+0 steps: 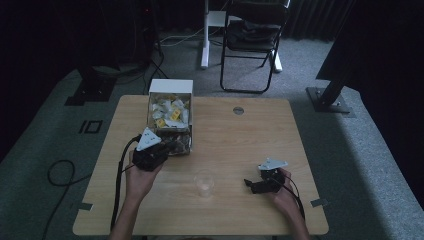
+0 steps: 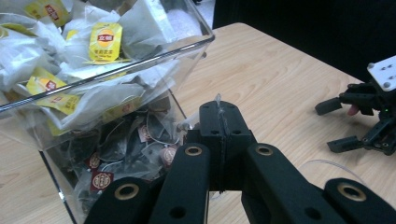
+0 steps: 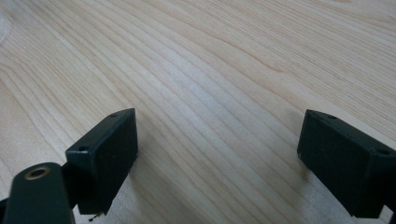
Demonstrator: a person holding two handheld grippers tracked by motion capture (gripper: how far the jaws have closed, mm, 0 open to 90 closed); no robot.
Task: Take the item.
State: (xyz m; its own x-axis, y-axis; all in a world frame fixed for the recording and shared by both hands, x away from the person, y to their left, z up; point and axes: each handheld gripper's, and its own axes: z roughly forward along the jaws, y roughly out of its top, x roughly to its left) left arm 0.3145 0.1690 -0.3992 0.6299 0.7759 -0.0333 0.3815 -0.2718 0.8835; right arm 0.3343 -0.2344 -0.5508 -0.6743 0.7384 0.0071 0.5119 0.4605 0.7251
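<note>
High view: a wooden bench (image 1: 235,145) with a clear two-tier box (image 1: 170,120) of tea bags toward its far edge, left of centre. The left gripper (image 1: 167,149) sits at the box's lower front opening. A clear plastic cup (image 1: 204,184) stands near the front, between the two hands. The right gripper (image 1: 254,185) rests on the bench to the cup's right.

Left gripper view: the jaws are pressed together on a thin sliver of tea bag wrapper (image 2: 219,109), just outside the lower tier of dark tea bags (image 2: 126,149). Yellow-tagged bags (image 2: 105,42) fill the upper tier. The cup's rim (image 2: 327,165) curves at lower right.

Right gripper view: the jaws are spread wide above bare wood, holding nothing.

The step in hand looks like drawing a bag out of the box. Next, it likely needs carrying over to the cup and releasing above it
</note>
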